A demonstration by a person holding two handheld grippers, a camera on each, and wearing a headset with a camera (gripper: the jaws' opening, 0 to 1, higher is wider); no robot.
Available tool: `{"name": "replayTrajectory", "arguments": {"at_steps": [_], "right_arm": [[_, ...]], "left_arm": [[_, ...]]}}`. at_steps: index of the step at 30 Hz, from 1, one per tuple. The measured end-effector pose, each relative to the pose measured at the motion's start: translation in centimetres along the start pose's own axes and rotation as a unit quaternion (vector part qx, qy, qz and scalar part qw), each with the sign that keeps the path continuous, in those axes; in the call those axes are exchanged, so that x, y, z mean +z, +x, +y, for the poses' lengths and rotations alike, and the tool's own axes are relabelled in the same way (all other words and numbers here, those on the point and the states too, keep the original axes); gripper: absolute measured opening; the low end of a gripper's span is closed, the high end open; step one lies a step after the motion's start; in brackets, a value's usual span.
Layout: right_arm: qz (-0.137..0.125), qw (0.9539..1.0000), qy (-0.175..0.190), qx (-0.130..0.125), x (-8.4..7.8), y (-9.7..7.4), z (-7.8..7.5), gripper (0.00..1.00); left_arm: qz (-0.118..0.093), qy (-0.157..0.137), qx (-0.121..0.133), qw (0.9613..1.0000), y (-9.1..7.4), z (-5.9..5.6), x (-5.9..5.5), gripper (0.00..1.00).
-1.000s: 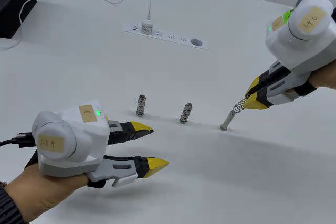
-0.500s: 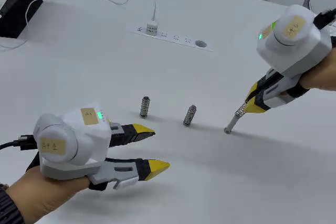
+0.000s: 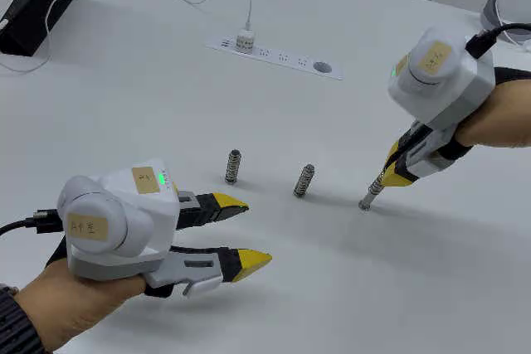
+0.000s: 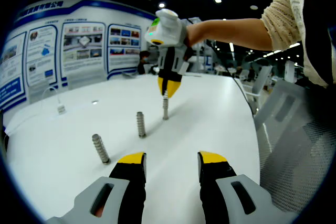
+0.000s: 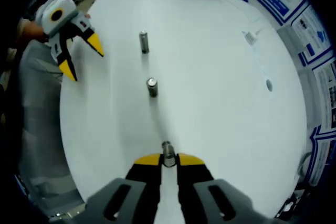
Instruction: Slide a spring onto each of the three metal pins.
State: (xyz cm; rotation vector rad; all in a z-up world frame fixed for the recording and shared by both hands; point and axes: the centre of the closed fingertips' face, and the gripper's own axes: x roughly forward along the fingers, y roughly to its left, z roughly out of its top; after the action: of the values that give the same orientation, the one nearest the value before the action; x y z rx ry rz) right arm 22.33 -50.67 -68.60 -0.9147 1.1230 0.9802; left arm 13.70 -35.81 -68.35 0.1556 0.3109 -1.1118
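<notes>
R gripper [image 3: 388, 178]: fingers pinched on the third spring [image 3: 378, 182], approx. halfway down the third pin [image 3: 366, 202]. Bare lower pin sticks out just past the fingertips, its foot on the desk [image 3: 149, 113]. In right gripper view the spring top sits right betw. the yellow tips.

L gripper [image 3: 255, 231]: fingers spread wide, low over the desk. First spring [image 3: 233, 167] and middle spring [image 3: 304, 180] stand on their pins ahead of the L fingers, apart from them. Middle one lies betw. the first and the R fingers. Power strip [image 3: 274, 55] is well beyond both sets of fingers.
</notes>
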Motion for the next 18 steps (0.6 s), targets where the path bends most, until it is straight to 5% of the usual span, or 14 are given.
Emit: {"name": "replayTrajectory", "arguments": {"at_steps": [18], "right_arm": [[0.005, 0.9998, 0.018, 0.009, -0.3, 2.4, 0.3, 0.12]], "left_arm": [[0.001, -0.003, 0.006, 1.0, -0.2, 0.4, -0.1, 0.4]]}}
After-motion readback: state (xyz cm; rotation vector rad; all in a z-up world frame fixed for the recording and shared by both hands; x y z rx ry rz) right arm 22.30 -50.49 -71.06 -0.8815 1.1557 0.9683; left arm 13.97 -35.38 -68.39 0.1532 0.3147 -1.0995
